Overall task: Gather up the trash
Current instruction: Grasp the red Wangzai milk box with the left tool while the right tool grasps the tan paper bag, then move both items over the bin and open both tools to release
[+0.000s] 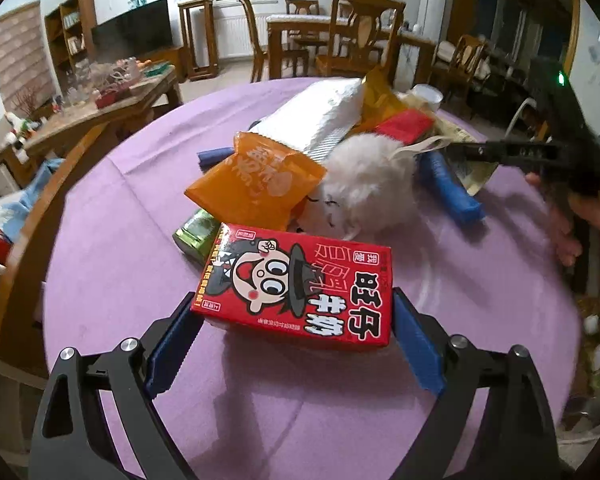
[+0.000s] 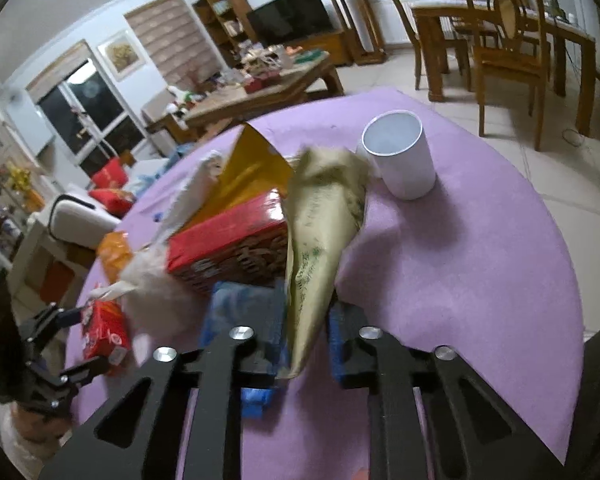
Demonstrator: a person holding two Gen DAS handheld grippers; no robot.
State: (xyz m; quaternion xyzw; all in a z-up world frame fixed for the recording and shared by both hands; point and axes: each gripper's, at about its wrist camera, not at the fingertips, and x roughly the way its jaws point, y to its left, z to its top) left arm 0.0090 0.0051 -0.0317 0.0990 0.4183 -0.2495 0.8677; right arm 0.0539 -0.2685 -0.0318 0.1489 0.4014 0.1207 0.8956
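Note:
My left gripper (image 1: 294, 332) stands around a red milk carton (image 1: 296, 286) on the purple tablecloth (image 1: 120, 240); both blue pads flank its sides, seemingly touching. Behind it lie an orange snack bag (image 1: 256, 184), a green packet (image 1: 194, 234), a white fluffy toy (image 1: 370, 184), a silver pouch (image 1: 316, 116) and a red box (image 1: 406, 126). My right gripper (image 2: 306, 340) is closed on a beige wrapper (image 2: 324, 232) that sticks up between its pads. It shows in the left wrist view (image 1: 472, 152) at the right. The carton also shows in the right wrist view (image 2: 104, 332).
A white cup (image 2: 404, 156) stands on the table past the wrapper. A blue roll (image 1: 452, 188) lies by the toy. A wooden chair back (image 1: 32, 232) curves along the table's left edge. A cluttered coffee table (image 2: 260, 96) and dining chairs (image 2: 504, 52) stand beyond.

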